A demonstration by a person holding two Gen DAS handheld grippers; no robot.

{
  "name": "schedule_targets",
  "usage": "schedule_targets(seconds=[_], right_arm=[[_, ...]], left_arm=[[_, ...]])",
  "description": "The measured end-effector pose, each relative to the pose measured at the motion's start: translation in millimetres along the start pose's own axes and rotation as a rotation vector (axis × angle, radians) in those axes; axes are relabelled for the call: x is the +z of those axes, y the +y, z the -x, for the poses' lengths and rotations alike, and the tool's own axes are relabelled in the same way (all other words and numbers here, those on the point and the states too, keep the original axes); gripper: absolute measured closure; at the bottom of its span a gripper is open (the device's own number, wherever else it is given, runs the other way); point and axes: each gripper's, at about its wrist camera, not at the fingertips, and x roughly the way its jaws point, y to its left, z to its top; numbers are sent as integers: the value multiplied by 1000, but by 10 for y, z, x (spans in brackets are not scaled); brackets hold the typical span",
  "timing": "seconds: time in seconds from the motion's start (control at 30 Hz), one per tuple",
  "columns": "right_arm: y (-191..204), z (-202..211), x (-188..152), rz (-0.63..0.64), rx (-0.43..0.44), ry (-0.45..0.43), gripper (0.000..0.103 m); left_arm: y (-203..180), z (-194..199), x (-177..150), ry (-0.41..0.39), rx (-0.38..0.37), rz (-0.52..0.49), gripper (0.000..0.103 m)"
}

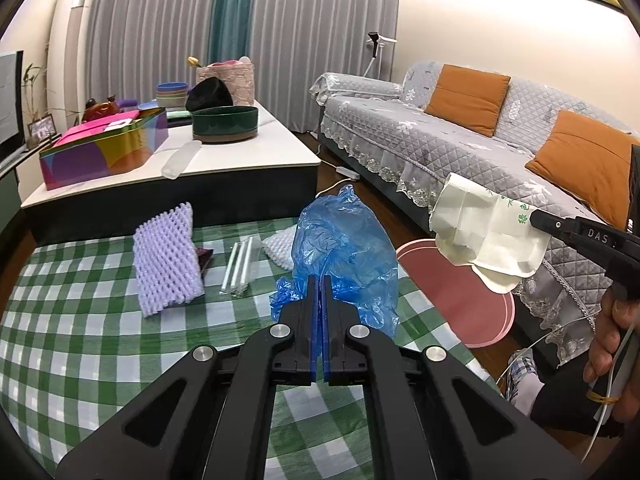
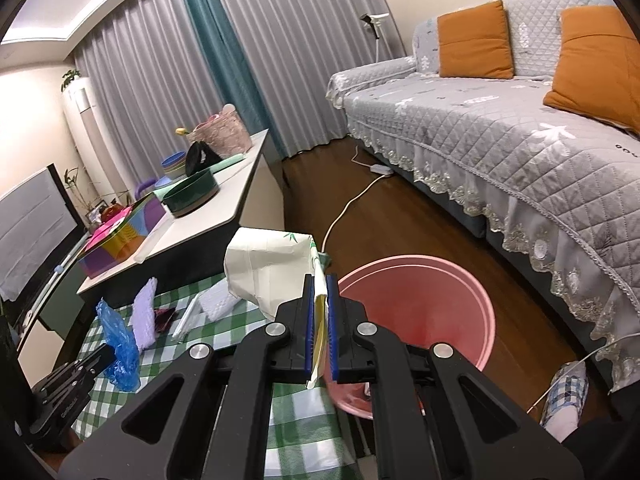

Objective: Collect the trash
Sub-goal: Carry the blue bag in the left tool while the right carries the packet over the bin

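While crinkly, blue plastic bag (image 1: 346,256)

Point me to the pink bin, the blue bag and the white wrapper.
pink bin (image 2: 472,292), right wrist view, far inner wall.
blue bag (image 1: 344,240), left wrist view, crumpled middle.
white wrapper (image 2: 264,268), right wrist view, folded front face.

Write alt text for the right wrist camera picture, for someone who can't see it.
The right gripper is shut on a crumpled cream wrapper, held in the air near a pink bin on the floor. To the left, the left gripper pinches a blue plastic bag over a green checked tablecloth; a grey sofa stands behind.
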Motion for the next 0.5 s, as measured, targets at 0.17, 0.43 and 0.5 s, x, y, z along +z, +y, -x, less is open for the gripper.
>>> schedule_targets(seconds=[0.17,0.43,0.5], right_arm=[[-95,20,18,-3,-25,-13,97],[-213,45,30,-8,-55,-23,97],[-233,57,35,-9,-61,-26,97]], left_arm=[[-59,-61,12,2,-12,-3,102],[-161,-148,15,7,-31,-7,102],[-190,-173,17,9,-37,-8,102]])
